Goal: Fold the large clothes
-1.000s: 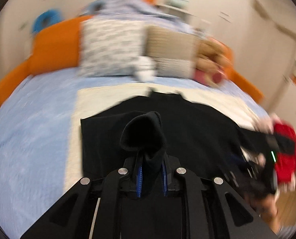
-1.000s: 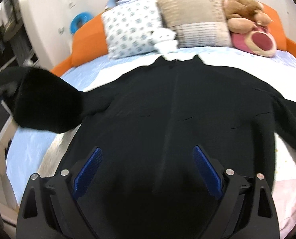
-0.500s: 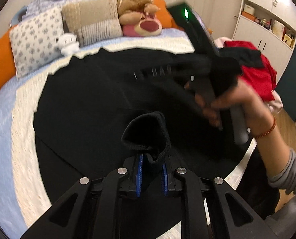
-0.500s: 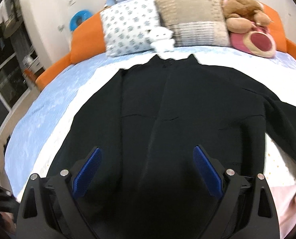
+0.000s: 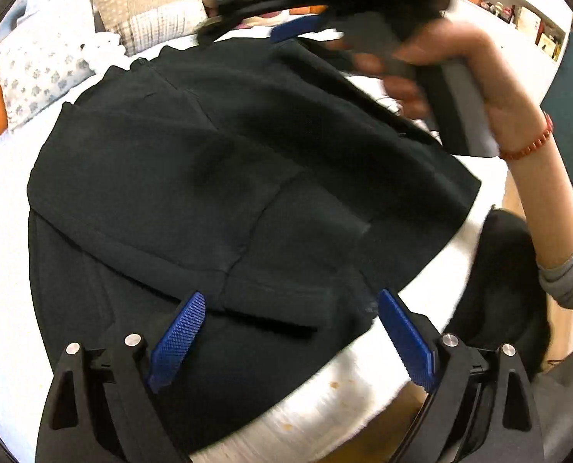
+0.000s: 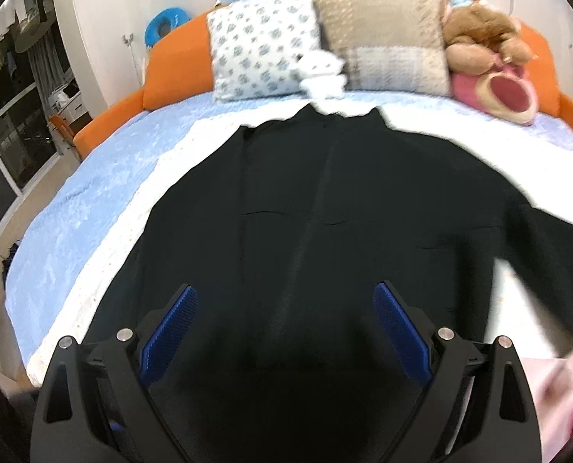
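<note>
A large black garment (image 5: pixel 209 177) lies spread on a white sheet (image 5: pixel 1 231) on the bed, its left sleeve folded across the body, cuff (image 5: pixel 282 308) near my left gripper (image 5: pixel 290 332), which is open and empty just above it. The garment also fills the right wrist view (image 6: pixel 344 212), collar towards the pillows, right sleeve (image 6: pixel 548 231) stretching off right. My right gripper (image 6: pixel 286 328) is open and empty above the hem. In the left wrist view the right gripper's blue pad (image 5: pixel 298 27) and the hand holding it (image 5: pixel 460 69) hover over the garment's right side.
Pillows (image 6: pixel 263 46), a white plush (image 6: pixel 321 73) and a brown and pink plush (image 6: pixel 487 54) line the orange headboard (image 6: pixel 171 61). The blue bedspread (image 6: pixel 86 208) runs left. A pink and red cloth pile (image 6: pixel 556 386) lies at the bed's right edge.
My left gripper has opened and let go of the black sleeve cuff, which now lies across the garment's body. The right gripper has moved slightly towards the right side.
</note>
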Demonstrator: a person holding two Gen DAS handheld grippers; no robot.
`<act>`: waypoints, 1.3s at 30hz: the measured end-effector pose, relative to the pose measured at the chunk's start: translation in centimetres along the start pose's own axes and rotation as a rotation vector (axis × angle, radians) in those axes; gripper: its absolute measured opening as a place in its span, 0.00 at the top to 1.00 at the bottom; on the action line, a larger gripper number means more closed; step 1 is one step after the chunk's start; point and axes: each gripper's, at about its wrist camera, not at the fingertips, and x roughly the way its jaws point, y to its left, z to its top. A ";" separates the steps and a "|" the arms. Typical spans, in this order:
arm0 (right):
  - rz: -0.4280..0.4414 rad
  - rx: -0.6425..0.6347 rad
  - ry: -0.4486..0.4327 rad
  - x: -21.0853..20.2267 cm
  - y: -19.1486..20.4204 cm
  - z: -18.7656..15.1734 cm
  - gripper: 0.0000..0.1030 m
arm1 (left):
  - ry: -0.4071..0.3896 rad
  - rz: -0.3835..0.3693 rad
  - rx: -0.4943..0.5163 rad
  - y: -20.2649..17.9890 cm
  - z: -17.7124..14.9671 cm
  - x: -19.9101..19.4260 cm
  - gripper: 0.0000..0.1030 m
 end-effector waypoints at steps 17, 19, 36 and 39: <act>-0.483 0.193 -0.259 -27.3 -26.3 -8.9 0.34 | 0.001 -0.187 -0.311 2.8 30.8 5.1 0.03; -0.489 0.196 -0.234 -27.1 -28.7 -9.5 0.44 | 0.028 -0.136 -0.386 3.5 34.1 8.6 0.03; -0.105 0.287 -0.354 -26.8 -34.3 -9.7 0.92 | 0.101 -0.043 -0.697 8.5 41.4 21.1 0.03; 0.082 0.211 -0.410 -29.2 -30.3 -9.0 0.97 | 0.136 -0.014 -0.650 8.5 42.7 21.8 0.03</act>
